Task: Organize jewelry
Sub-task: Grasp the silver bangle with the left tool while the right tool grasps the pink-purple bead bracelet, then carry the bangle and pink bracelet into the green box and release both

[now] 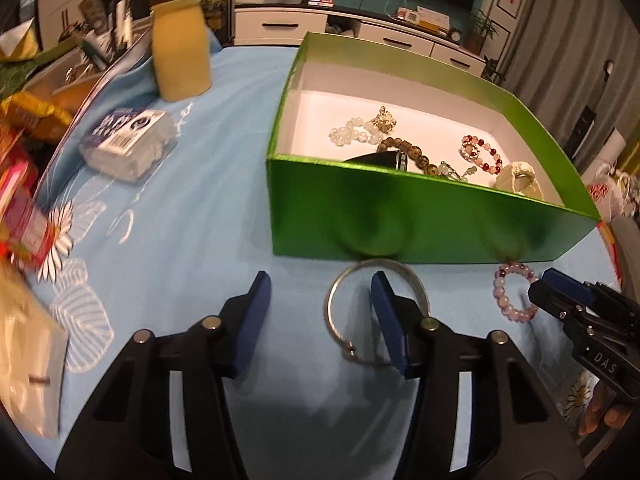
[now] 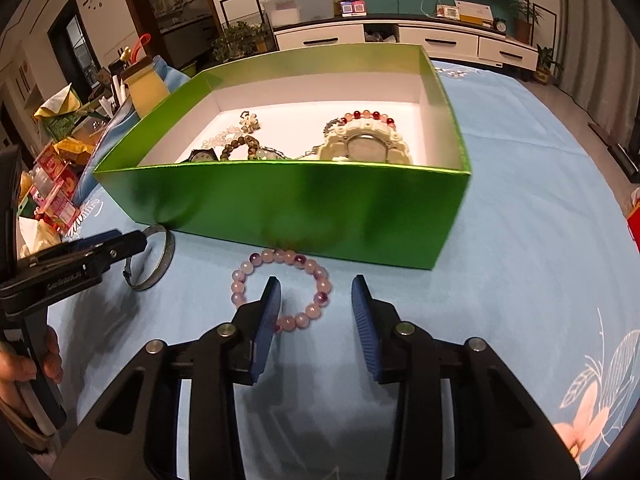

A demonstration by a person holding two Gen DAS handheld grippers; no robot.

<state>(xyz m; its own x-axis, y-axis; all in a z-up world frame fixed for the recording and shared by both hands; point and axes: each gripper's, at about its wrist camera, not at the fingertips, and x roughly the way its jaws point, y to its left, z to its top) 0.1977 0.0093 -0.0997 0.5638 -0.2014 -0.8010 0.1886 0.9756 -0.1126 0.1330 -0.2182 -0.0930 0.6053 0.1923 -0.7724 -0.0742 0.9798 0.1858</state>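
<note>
Blue-clothed tabletop (image 2: 520, 200) carries both half-open tools: left tool (image 1: 320, 316) straddles the silver bangle's (image 1: 340, 292) rim, right tool (image 2: 316, 316) straddles the pink bead bracelet (image 2: 280, 264), neither gripped, beside the green box (image 2: 280, 200) of jewelry.

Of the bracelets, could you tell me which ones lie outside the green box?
Two: the plain silver bangle under the left gripper and the pink beaded bracelet under the right gripper. The other beaded ones lie inside the green box.

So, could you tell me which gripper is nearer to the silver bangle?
Left. The left gripper has one finger inside the silver bangle; the right gripper sits over the pink bead bracelet beside it.
</note>
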